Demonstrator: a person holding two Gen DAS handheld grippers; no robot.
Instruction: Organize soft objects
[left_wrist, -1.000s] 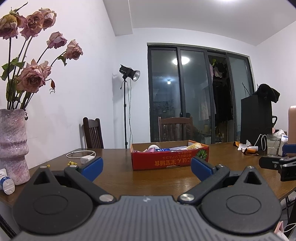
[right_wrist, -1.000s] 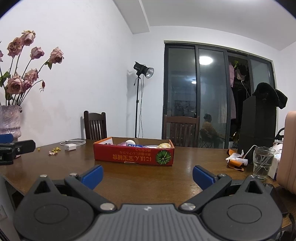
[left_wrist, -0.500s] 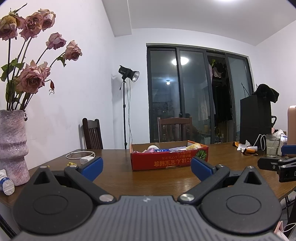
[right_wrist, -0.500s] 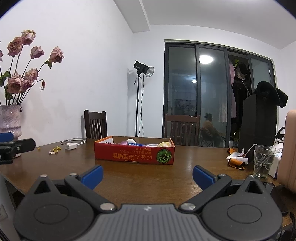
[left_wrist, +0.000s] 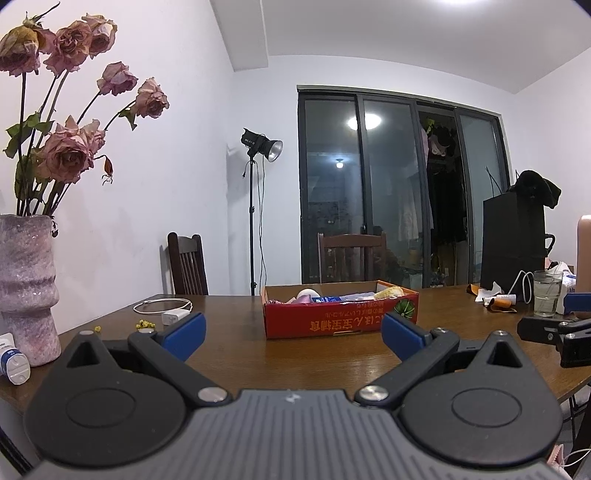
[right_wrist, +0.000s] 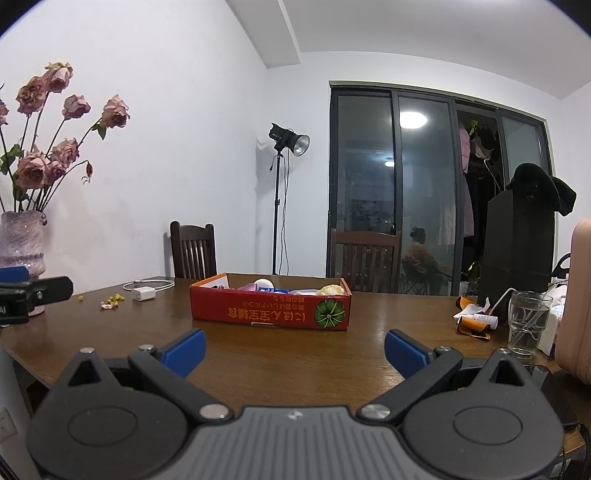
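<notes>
Both the left gripper (left_wrist: 293, 332) and right gripper (right_wrist: 294, 347) gape empty before the red box (right_wrist: 269, 308), its yellow lettering upside-down.

Bare wooden table (right_wrist: 280, 354) is lying open between both wide-spread grippers and the red cardboard box (right_wrist: 269, 308), so a straight path forward is standing free. To the left, a pink vase (left_wrist: 26, 288) of dried roses, a small white tube (left_wrist: 14, 363) and a charger with its cable (left_wrist: 173, 314) are crowding the edge. To the right, a glass of water (right_wrist: 528, 319), crumpled wrappers (right_wrist: 474, 319) and a black speaker-like box (right_wrist: 517, 254) are narrowing the room. Two chairs are standing behind the table.
</notes>
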